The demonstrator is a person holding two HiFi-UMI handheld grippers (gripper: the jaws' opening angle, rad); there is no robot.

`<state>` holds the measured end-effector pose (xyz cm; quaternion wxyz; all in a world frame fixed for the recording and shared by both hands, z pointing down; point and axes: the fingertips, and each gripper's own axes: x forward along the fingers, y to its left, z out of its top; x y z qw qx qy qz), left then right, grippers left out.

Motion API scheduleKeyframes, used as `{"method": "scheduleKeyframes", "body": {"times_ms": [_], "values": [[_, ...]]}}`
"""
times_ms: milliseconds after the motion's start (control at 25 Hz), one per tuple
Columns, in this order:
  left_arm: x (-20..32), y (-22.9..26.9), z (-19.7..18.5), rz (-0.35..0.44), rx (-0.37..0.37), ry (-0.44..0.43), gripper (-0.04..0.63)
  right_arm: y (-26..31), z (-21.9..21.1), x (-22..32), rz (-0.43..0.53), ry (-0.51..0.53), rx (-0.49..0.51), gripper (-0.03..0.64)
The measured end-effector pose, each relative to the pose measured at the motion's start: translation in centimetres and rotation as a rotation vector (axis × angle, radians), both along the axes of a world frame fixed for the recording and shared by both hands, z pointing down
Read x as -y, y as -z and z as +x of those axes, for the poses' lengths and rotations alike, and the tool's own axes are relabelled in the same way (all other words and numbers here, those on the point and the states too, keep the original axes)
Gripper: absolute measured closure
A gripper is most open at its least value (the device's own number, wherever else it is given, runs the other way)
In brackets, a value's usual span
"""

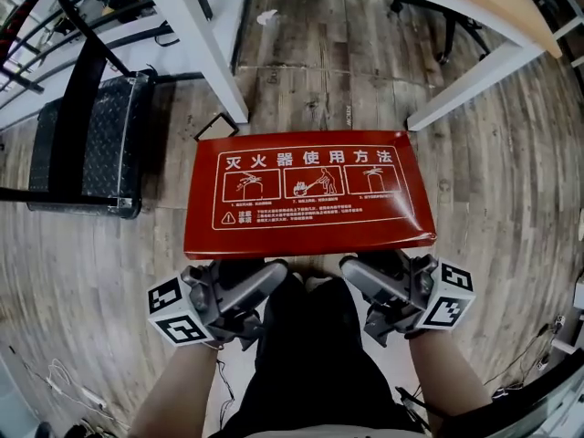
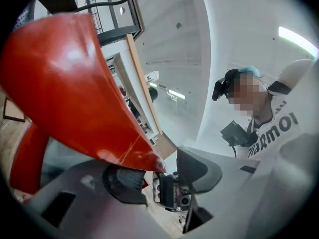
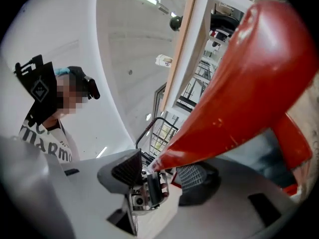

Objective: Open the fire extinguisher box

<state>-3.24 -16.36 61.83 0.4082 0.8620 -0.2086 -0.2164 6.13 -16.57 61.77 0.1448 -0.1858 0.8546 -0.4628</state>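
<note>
The red lid [image 1: 306, 190] of the fire extinguisher box, printed with white instruction pictures, lies broad side up on the wooden floor in front of me. My left gripper [image 1: 260, 276] and right gripper [image 1: 360, 276] both sit at its near edge, one toward each corner. In the left gripper view the lid [image 2: 75, 83] runs down to a corner that lies between the wide-apart jaws of the left gripper [image 2: 162, 176], over one pad [image 2: 124, 179]. In the right gripper view the lid [image 3: 249, 93] likewise ends between the open jaws of the right gripper [image 3: 159, 173]. Neither pair of pads presses on it.
White table legs [image 1: 214, 53] [image 1: 470, 85] stand beyond the box. A black cart with a checker-plate deck [image 1: 87, 144] is at the left. A small dark-framed panel [image 1: 216, 126] lies near the lid's far left corner. Cables [image 1: 64, 381] trail at the lower left.
</note>
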Motion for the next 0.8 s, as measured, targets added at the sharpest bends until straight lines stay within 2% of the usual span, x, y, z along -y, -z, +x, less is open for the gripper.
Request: {"method": "scheduleKeyframes", "body": {"times_ms": [200, 280, 440, 480, 640, 800], "values": [[0.3, 2.2, -0.1, 0.011, -0.015, -0.01, 0.41, 2.5, 0.1, 0.7, 0.024, -0.015, 0.025, 0.405], [1.2, 2.9, -0.2, -0.007, -0.019, -0.005, 0.422, 3.2, 0.2, 1.8, 0.012, -0.038, 0.023, 0.458], [3.9, 3.8, -0.7, -0.085, -0.004, 0.035, 0.497, 4.4, 0.3, 4.1, -0.07, -0.104, 0.062, 0.548], [4.7, 4.2, -0.8, -0.104, -0.004, 0.044, 0.514, 4.9, 0.3, 4.9, -0.089, -0.114, 0.067, 0.552], [8.6, 7.0, -1.2, -0.184, -0.016, 0.078, 0.514, 7.9, -0.1, 8.8, -0.171, -0.149, 0.066, 0.556], [12.2, 8.3, -1.7, -0.292, -0.079, 0.119, 0.515, 9.6, -0.5, 12.4, -0.225, -0.2, 0.071, 0.563]]}}
